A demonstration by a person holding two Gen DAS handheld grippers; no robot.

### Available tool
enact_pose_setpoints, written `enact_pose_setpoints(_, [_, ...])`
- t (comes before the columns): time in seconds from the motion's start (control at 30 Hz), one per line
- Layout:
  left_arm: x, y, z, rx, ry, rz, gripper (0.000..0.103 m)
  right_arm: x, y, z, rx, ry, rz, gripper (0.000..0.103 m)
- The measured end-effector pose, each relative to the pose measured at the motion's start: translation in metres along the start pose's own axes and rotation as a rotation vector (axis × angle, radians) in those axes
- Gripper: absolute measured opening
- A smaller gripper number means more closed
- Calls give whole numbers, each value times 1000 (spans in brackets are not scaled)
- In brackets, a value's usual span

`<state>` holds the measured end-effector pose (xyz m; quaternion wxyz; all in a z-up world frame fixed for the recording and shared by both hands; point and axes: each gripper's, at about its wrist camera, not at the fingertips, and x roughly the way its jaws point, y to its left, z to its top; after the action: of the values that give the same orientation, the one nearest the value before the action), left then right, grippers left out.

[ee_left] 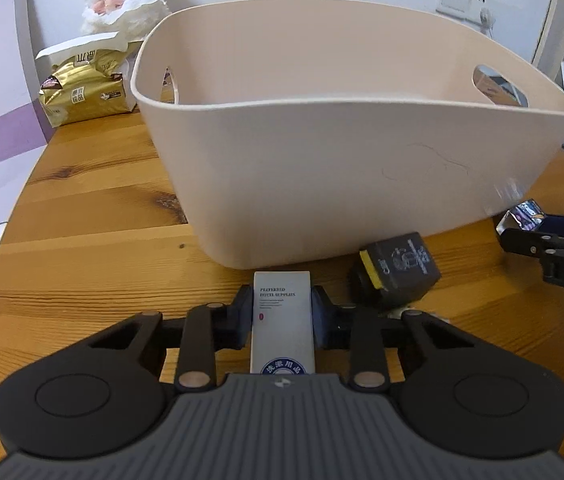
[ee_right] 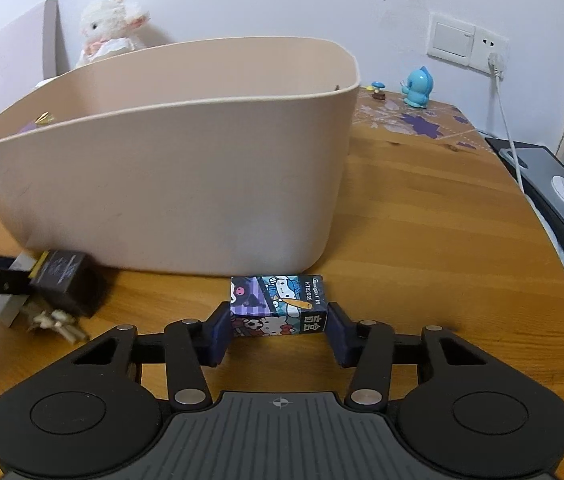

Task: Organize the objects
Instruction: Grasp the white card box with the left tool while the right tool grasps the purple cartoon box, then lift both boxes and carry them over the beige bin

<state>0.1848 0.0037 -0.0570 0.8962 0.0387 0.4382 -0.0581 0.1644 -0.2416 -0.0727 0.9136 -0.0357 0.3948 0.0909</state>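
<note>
A large beige plastic basket [ee_left: 322, 152] stands on the wooden table [ee_left: 94, 208]; it also shows in the right wrist view [ee_right: 170, 184]. My left gripper [ee_left: 282, 312] is shut on a white hotel-supplies box [ee_left: 282, 320], just in front of the basket's near wall. My right gripper [ee_right: 278, 328] is shut on a small cartoon-printed box [ee_right: 278, 304], low over the table by the basket's right corner. A dark grey box with a yellow end [ee_left: 400, 270] lies between the two grippers; it shows in the right wrist view [ee_right: 64, 276] too.
A gold snack bag [ee_left: 82, 92] and a white plush sheep [ee_left: 122, 0] sit behind the basket on the left. Small pale pieces [ee_right: 56, 322] lie by the dark box. A blue figurine [ee_right: 416, 88], a wall socket with cable [ee_right: 494, 64] and a grey device [ee_right: 554, 184] are at right.
</note>
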Motion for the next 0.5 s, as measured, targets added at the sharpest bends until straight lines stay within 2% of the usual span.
enact_pose_setpoints(0.27, [-17, 4, -10, -2, -10, 26, 33, -37, 8, -5, -25, -43, 1, 46])
enact_pose_setpoints(0.5, [-52, 5, -13, -2, -71, 25, 33, -83, 15, -2, -47, -127, 3, 46])
